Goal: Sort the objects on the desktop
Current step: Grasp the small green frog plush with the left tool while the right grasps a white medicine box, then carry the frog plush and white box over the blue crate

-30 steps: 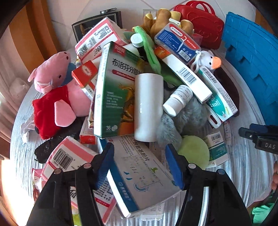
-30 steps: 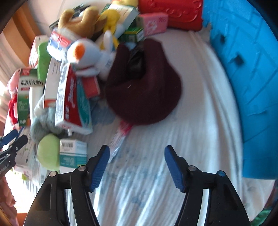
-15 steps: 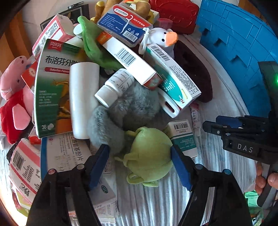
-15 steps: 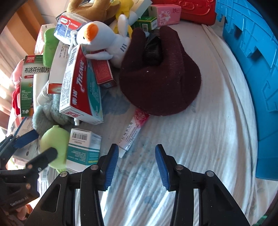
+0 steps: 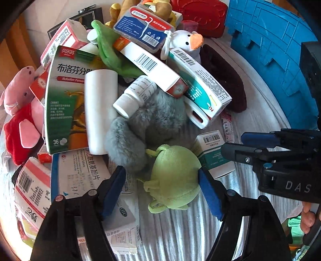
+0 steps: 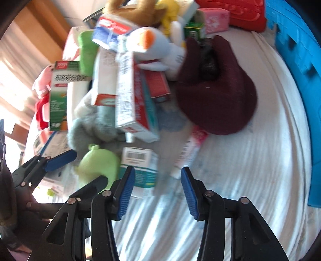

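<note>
A heap of medicine boxes, bottles and soft toys lies on a white striped cloth (image 5: pixel 180 230). My left gripper (image 5: pixel 162 186) straddles a green plush toy (image 5: pixel 172 176). Its jaws are opening: the right pad is at the toy's side and the left pad stands apart from it. From the right wrist the left gripper (image 6: pixel 80 170) shows around the same green plush toy (image 6: pixel 98 162). My right gripper (image 6: pixel 157 182) is open and still opening, just in front of a teal-and-white box (image 6: pixel 140 160) and the end of a pink tube (image 6: pixel 188 152); nothing is gripped.
A grey furry toy (image 5: pixel 144 124) and a white bottle (image 5: pixel 134 96) lie behind the green plush. A maroon hat (image 6: pixel 216 100) sits right of the heap. A blue crate (image 5: pixel 270 50) walls the right side, with a red bag (image 5: pixel 198 14) behind it.
My left gripper moved right, from over a blue-and-white box to around the green plush, and widened. My right gripper narrowed, then shifted left toward the teal box.
</note>
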### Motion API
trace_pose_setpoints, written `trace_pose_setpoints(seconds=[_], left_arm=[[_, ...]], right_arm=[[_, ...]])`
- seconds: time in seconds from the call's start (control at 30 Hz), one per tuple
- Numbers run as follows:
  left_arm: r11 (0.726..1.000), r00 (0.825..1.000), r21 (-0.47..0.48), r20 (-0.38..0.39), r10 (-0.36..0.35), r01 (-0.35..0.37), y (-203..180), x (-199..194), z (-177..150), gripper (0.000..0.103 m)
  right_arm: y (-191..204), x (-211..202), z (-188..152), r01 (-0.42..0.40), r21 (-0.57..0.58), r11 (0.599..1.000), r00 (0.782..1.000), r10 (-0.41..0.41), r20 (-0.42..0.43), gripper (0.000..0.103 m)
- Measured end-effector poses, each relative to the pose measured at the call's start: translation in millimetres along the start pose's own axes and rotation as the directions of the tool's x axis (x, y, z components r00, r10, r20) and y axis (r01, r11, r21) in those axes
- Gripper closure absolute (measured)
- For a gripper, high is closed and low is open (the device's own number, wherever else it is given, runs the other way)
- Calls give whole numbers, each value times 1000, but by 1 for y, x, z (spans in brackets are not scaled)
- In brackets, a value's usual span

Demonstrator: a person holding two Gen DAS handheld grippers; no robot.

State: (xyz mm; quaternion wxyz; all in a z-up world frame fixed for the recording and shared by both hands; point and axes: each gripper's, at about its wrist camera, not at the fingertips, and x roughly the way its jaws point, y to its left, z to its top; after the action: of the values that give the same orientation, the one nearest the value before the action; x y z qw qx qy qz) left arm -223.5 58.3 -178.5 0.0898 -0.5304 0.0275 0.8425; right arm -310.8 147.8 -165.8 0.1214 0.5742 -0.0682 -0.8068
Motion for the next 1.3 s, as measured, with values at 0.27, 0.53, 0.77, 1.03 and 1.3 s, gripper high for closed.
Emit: trace_pose_setpoints(seconds=[0.27, 0.53, 0.77, 1.03, 1.3], left_arm=[[1000, 1000, 12, -4, 12, -12, 6, -4, -1, 29], [998, 998, 67, -57, 14, -10, -22, 18, 0, 29], [997, 998, 62, -44, 48, -45, -14, 19, 3, 43], [998, 999, 51, -11, 47, -46, -8, 10, 10, 46], [997, 989, 33, 131, 64, -69, -2, -36, 39, 46]], right_arm=[[13, 19, 2, -30, -19, 999, 997, 28, -74, 56], [-10, 2, -2, 38, 15, 999, 997, -37, -63, 54], [9, 9, -5, 35, -34, 999, 997, -38, -73, 54], [19, 16, -2, 55, -54, 997, 997, -58, -59, 65], [29, -33, 12, 58, -82, 995, 996, -51, 77, 67]])
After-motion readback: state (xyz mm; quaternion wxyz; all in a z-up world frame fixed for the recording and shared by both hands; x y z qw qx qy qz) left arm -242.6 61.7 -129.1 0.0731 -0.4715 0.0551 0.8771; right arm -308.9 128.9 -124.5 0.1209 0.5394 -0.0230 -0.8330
